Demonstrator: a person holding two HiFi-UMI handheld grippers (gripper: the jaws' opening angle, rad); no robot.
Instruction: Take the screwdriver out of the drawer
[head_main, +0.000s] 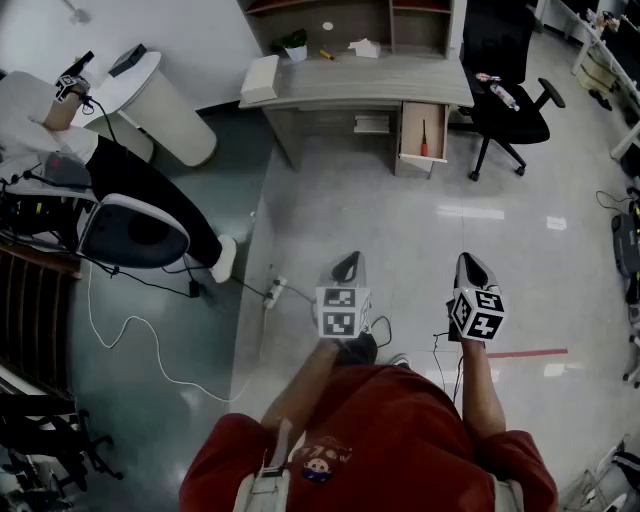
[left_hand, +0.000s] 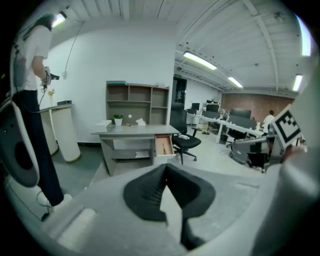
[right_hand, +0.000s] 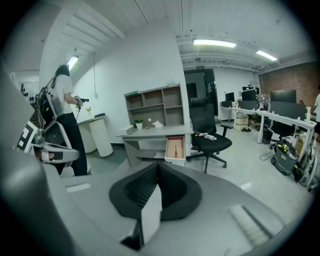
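Left gripper (head_main: 347, 262): jaws together, nothing held. Screwdriver (head_main: 423, 138): lies in the open drawer (head_main: 406, 130), well ahead across the floor; its long axis appears to run along the drawer's depth. Right gripper (head_main: 470, 262): jaws together, empty, probably slightly nearer.

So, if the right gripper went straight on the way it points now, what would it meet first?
Probably bare floor short of the desk: the right gripper, jaws shut, tilts down toward the open drawer, and nothing stands between. Depth is unclear.
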